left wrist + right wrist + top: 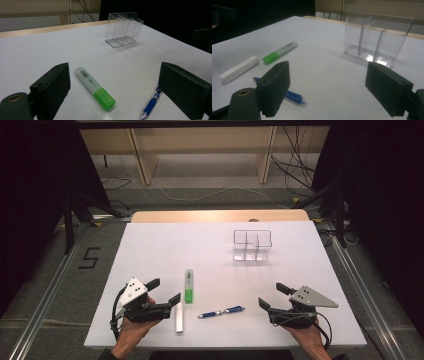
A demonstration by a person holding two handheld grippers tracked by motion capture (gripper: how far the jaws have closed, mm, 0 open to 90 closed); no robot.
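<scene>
Dim, soft-focus frames; white table (150, 250) brightly lit, surroundings dark.

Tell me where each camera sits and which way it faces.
High view: above the near edge, looking forward and down on the white table; both hands with the left gripper and right gripper.
Left gripper view: between its open jaws, facing the green highlighter.
Right gripper view: low, facing the clear organizer.
Shared: highlighter, blue pen, organizer.
</scene>
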